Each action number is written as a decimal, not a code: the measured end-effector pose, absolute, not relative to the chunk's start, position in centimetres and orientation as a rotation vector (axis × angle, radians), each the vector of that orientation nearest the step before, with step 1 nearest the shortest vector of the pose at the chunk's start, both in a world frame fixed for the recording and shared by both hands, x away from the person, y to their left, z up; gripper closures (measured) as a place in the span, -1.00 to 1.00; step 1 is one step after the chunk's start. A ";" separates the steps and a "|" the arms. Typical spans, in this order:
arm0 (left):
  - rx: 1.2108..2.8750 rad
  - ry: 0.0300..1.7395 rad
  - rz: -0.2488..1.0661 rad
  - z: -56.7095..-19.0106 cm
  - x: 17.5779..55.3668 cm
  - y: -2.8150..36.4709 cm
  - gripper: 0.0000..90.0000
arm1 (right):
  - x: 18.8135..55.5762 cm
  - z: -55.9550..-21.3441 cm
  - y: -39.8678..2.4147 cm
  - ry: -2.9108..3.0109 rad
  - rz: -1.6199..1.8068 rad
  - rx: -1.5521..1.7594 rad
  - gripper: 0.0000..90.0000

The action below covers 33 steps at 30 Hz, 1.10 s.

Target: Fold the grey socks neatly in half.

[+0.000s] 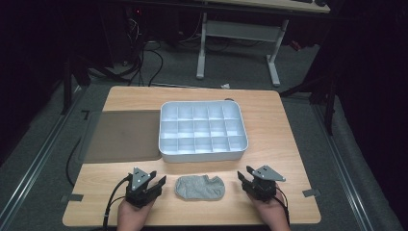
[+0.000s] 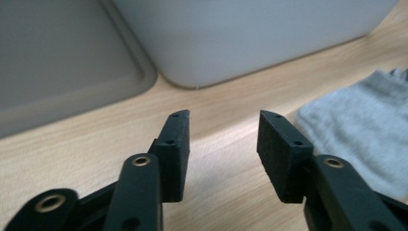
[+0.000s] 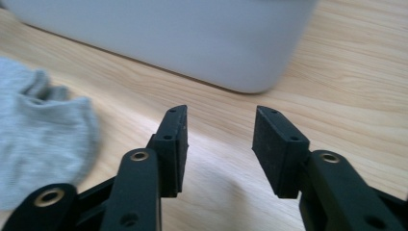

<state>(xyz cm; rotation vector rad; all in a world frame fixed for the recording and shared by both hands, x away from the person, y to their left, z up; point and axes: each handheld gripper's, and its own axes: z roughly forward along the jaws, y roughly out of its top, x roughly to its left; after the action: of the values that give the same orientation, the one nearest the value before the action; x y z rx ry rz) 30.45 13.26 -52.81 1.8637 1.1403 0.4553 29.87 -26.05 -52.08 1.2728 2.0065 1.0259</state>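
A grey sock (image 1: pixel 200 187) lies flat near the table's front edge, between the two grippers. My left gripper (image 1: pixel 158 182) rests on the table to the sock's left, jaws apart with only bare wood between them (image 2: pixel 222 126); the sock (image 2: pixel 358 130) shows at the right of the left gripper view. My right gripper (image 1: pixel 243 179) sits to the sock's right, also open and empty (image 3: pixel 219 123); the sock (image 3: pixel 41 130) lies at the left of the right gripper view. A white divided tray (image 1: pixel 202 130) stands just behind the sock, its near wall (image 2: pixel 250 33) (image 3: pixel 183 33) facing both gripper views.
A flat grey mat (image 1: pixel 122 135) lies left of the tray, its edge (image 2: pixel 62 57) seen in the left gripper view. The wooden table (image 1: pixel 279 144) has bare wood right of the tray. A white desk frame (image 1: pixel 238 43) and cables stand on the floor beyond.
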 end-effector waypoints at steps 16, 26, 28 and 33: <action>1.892 1.040 0.437 -52.8 30.1 13.1 0.04 | 29.9 -52.1 -26.4 2.023 1.098 1.296 0.13; 1.890 1.031 0.424 -52.5 29.8 12.7 0.04 | 29.4 -52.0 -25.4 2.064 1.138 1.222 0.13; 1.880 1.027 0.418 -52.4 29.7 12.6 0.04 | 29.3 -51.9 -25.1 2.078 1.147 1.211 0.13; 1.876 1.013 0.427 -52.1 29.4 12.3 0.15 | 28.9 -51.8 -23.9 2.144 1.183 1.207 0.18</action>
<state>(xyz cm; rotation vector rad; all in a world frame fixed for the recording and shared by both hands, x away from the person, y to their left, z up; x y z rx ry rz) 29.37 12.28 -52.09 1.8763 1.0129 0.4269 28.87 -23.89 -51.80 1.2074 2.1440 1.1833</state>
